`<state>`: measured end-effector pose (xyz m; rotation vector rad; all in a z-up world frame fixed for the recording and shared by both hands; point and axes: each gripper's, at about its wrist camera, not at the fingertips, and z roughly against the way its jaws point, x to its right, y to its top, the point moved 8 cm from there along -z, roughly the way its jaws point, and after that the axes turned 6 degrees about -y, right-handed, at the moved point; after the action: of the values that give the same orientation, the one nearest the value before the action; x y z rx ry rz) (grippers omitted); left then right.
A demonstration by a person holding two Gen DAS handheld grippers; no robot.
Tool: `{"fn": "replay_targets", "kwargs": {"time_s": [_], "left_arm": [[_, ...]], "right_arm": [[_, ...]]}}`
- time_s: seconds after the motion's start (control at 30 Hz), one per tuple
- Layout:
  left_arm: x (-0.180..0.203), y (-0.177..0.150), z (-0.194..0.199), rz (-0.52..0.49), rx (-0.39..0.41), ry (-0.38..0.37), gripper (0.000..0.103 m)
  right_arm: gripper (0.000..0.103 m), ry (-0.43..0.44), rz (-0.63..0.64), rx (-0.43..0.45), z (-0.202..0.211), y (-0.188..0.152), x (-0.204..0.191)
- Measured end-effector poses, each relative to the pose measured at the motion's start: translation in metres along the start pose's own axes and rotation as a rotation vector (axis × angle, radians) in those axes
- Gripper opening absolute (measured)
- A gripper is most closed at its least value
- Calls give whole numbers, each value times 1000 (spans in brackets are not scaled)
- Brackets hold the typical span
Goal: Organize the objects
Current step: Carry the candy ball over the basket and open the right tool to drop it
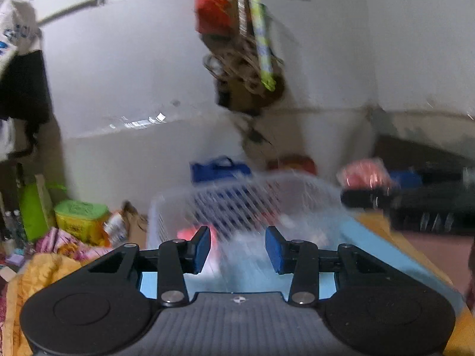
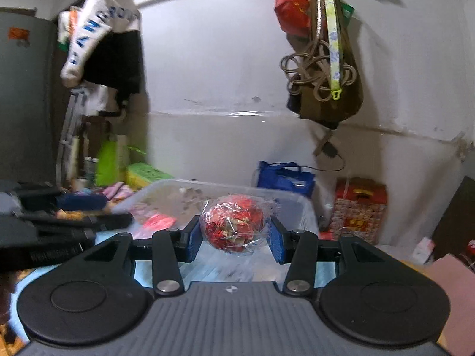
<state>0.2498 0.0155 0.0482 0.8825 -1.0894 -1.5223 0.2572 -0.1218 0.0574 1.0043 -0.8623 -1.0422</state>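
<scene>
Gripping wrapped red ball (image 2: 232, 225), right gripper (image 2: 234, 238) before basket rim (image 2: 207, 184); left gripper (image 1: 237, 247) spread, empty.

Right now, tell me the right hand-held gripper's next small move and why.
Probably carry it slightly forward and open. The right hand-held gripper clamps the red cellophane-wrapped ball, and the clear plastic bin lies just ahead, already holding items.
</scene>
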Motion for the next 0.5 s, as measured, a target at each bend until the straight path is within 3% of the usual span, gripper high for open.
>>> {"fn": "replay_targets", "kwargs": {"time_s": [0.3, 0.33, 0.4, 0.43, 0.47, 0.5], "left_arm": [[-36, 21, -62, 129, -7, 78, 45], [-38, 20, -63, 131, -5, 84, 45], [-40, 18, -69, 134, -6, 80, 50], [-41, 17, -71, 134, -6, 86, 66], [-44, 15, -73, 140, -6, 103, 87], [-46, 14, -74, 148, 1, 120, 92]], "right_arm": [[50, -35, -45, -9, -63, 6, 14], [53, -28, -47, 3, -64, 6, 14], [80, -32, -42, 10, -66, 5, 14], [97, -47, -44, 19, -65, 5, 15], [100, -69, -49, 49, -62, 6, 17], [101, -87, -53, 80, -58, 7, 20]]}}
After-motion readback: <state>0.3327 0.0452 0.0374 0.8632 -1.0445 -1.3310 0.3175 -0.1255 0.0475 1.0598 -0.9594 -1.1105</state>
